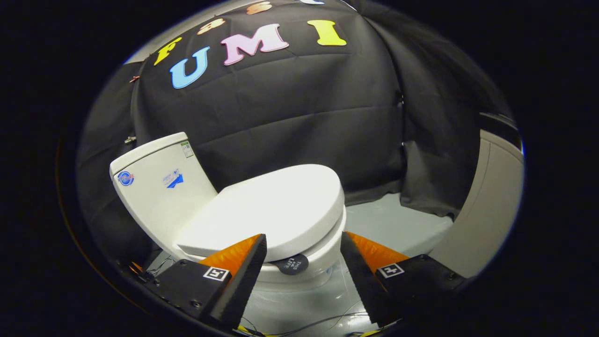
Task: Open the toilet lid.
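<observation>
Right now the gripper (303,243) is spread wide, holding nothing, its orange-and-black fingers (243,262) flanking the near side of the white ceramic toilet (164,187). Just ahead, the glossy white toilet lid (276,206) lies closed, seemingly untouched.

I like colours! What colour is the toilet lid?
White, plain: the toilet lid shows best in the gripper view.
</observation>
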Available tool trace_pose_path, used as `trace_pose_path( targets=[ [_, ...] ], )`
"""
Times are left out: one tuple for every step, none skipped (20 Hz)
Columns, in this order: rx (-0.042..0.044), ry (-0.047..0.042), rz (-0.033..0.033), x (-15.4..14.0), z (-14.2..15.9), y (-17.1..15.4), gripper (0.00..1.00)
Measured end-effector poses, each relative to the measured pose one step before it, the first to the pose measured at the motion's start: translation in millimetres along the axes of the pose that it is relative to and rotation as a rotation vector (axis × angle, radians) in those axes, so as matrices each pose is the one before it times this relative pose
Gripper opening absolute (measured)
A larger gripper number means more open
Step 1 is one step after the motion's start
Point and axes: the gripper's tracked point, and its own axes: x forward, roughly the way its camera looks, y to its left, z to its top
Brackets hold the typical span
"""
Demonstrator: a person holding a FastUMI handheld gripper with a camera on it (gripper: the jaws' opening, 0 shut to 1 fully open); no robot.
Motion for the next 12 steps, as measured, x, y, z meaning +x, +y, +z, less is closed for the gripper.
trace_pose_path(
  targets=[
    [0.01914,0.03222,-0.00798,4.56,-9.67,-5.65,0.99],
    [0.02455,0.02578,0.00134,3.16,-9.07,-3.84,0.99],
    [0.01927,0.02202,0.00396,3.07,-6.44,-1.77,0.99],
    [0.02342,0.02420,-0.00160,3.73,-10.53,-2.19,0.99],
    [0.02572,0.02995,0.00553,5.96,-7.26,-2.35,0.99],
    [0.02629,0.01884,0.00410,1.56,-6.15,-0.09,0.99],
    [0.03013,0.01864,0.00015,2.74,-4.33,-2.73,0.97],
    [0.04696,0.02794,0.00308,5.75,-5.49,-1.07,0.97],
    [0.03227,0.01577,0.01100,1.58,-4.36,0.84,0.97],
    [0.03660,0.01604,0.01040,4.18,-3.26,1.18,0.97],
    [0.03204,0.01166,0.00785,3.12,-3.36,-0.60,0.97],
    [0.03460,0.00370,0.00931,1.94,1.39,0.85,0.97]
  ],
)
